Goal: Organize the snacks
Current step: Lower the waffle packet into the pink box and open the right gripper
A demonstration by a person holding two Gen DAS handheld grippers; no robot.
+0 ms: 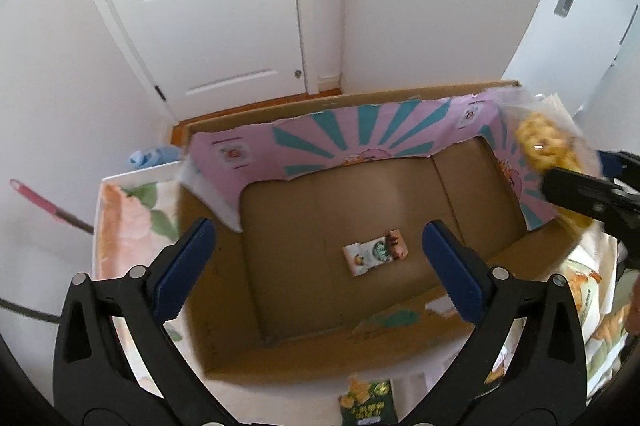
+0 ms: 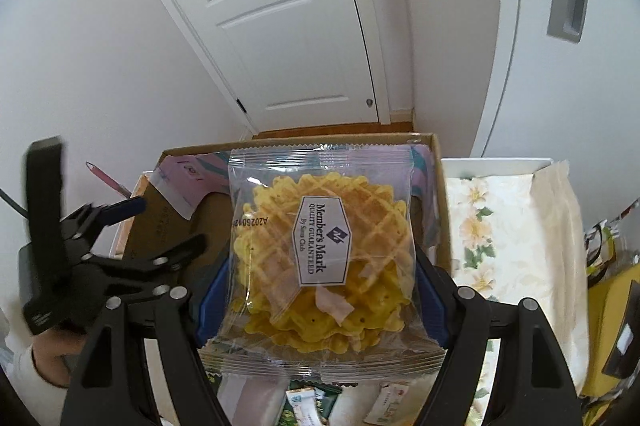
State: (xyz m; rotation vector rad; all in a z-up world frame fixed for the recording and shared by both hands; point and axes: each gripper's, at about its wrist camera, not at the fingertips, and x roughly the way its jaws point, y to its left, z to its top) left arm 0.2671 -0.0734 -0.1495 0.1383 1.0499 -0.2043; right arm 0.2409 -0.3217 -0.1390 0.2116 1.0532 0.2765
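An open cardboard box (image 1: 312, 358) with pink and teal inner flaps stands on a floral cloth. One small snack packet (image 1: 376, 253) lies on its floor. My left gripper (image 1: 316, 268) is open and empty, held above the box over that packet. My right gripper (image 2: 320, 290) is shut on a clear pack of yellow waffle crisps (image 2: 320, 246) labelled Member's Mark, held above the box's right side (image 2: 438, 193). In the left wrist view that pack (image 1: 546, 145) shows blurred at the box's right wall.
More snack packets lie near the box's front: a dark green one (image 1: 366, 400), pale ones at the right (image 1: 592, 306) and several below the held pack (image 2: 308, 402). A white door (image 2: 288, 25) and walls stand behind. A pink-handled tool (image 1: 44, 203) leans at the left.
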